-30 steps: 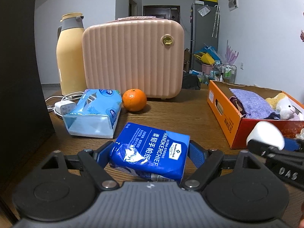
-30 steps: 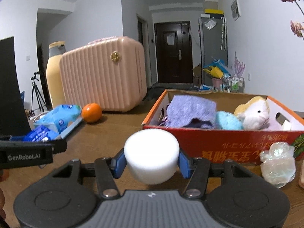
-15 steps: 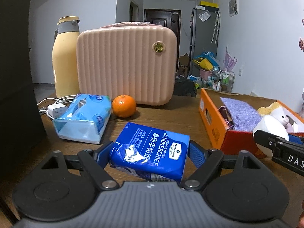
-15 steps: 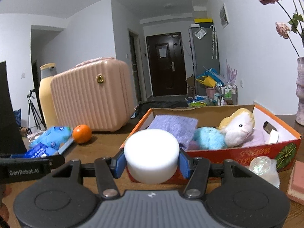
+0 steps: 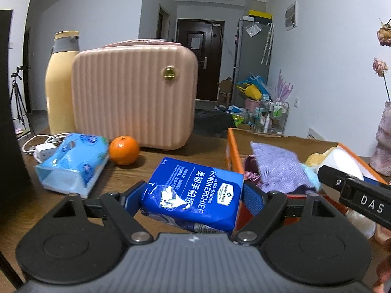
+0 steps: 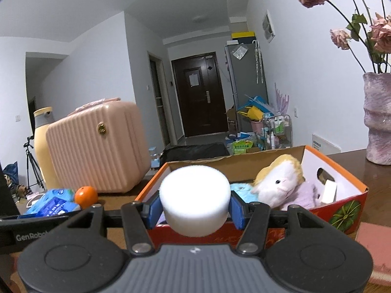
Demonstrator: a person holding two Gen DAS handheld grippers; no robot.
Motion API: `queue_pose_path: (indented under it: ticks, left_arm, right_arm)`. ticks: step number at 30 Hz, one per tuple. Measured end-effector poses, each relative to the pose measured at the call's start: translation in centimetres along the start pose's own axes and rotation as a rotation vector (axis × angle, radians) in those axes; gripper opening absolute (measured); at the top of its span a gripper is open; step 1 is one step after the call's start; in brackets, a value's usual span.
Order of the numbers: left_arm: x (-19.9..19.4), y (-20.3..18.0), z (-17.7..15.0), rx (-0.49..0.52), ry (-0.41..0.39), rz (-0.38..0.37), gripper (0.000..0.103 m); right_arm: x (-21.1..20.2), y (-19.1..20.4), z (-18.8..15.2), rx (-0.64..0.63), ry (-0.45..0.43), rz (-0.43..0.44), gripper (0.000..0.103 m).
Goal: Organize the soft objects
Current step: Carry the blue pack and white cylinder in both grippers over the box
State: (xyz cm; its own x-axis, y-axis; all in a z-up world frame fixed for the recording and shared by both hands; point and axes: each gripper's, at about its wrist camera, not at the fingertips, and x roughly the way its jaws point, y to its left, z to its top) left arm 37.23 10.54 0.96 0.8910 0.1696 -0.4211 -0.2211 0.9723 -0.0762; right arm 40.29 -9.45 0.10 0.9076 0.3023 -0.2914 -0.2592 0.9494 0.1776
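- Left view: left gripper clamps blue handkerchief pack, raised just beside orange box left wall.
- Right view only: right gripper clamps white foam cylinder over box's near wall; plush toy inside.

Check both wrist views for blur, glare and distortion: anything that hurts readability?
Left wrist: strong fisheye bending at the edges; purple cloth and suitcase slightly motion-smeared; glare on the blue pack, text still legible. Right wrist: white sponge nearly blown out, surface detail lost; plush toy reasonably sharp; dark vignette in corners.
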Motion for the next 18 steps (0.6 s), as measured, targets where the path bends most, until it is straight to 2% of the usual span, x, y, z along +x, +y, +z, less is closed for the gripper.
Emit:
queue_pose_path:
  ticks: [18]
  left_arm:
    - [3.8,-6.6,2.5,-0.013,-0.046,-0.072,0.083]
  right_arm:
    - [3.2,-5.2,1.9,0.021,-0.026,-0.074,0.056]
